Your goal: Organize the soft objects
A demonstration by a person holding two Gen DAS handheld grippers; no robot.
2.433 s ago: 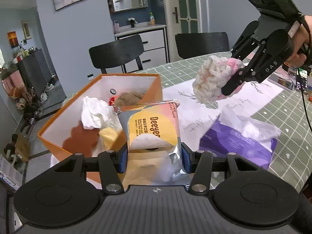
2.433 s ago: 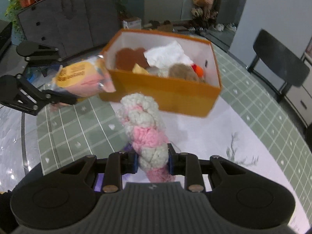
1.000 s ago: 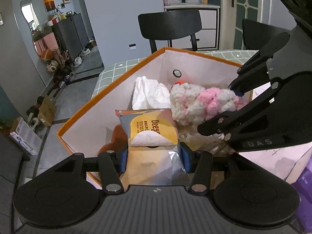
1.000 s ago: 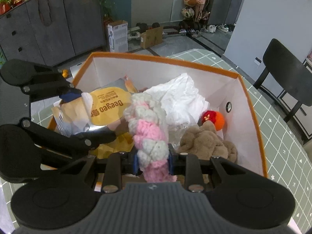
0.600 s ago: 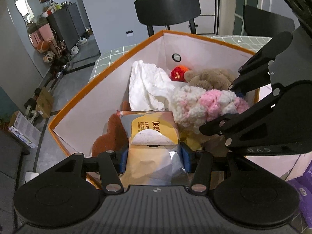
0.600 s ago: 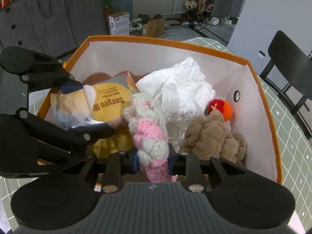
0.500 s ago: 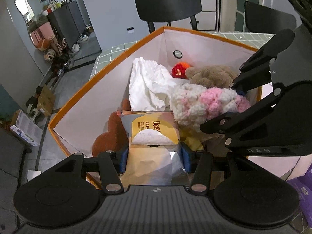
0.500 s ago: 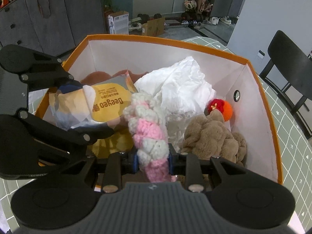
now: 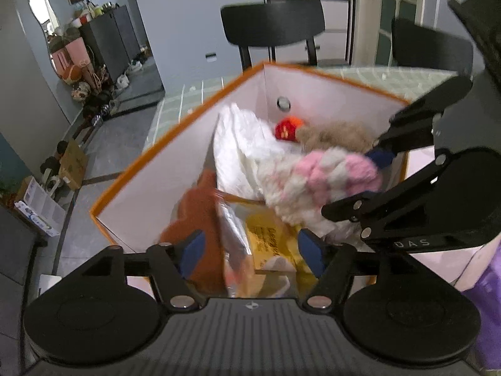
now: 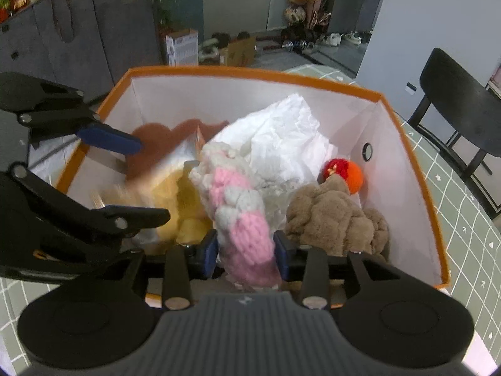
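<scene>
Both grippers hang over the orange box [image 9: 175, 144] [image 10: 250, 73]. My left gripper [image 9: 250, 250] is open; the yellow snack packet [image 9: 266, 247] [image 10: 175, 200] lies loose and blurred between its fingers, dropping into the box. My right gripper [image 10: 245, 250] has its pads slightly apart around the pink-and-white crochet piece [image 10: 238, 206] [image 9: 316, 181], which droops into the box. In the box lie a white crumpled bag [image 10: 281, 144], a brown plush [image 10: 338, 219], a red-orange ball [image 10: 344, 172] and a brown soft toy [image 9: 194, 216].
The box stands on a table with a green checked cloth [image 10: 463, 206]. A purple packet [image 9: 488, 297] lies at the right edge of the left wrist view. Black chairs [image 9: 275, 25] stand behind the table.
My left gripper has opened and released the snack packet, which tips sideways into the box. My right gripper's pads have loosened on the crochet piece, which sags lower.
</scene>
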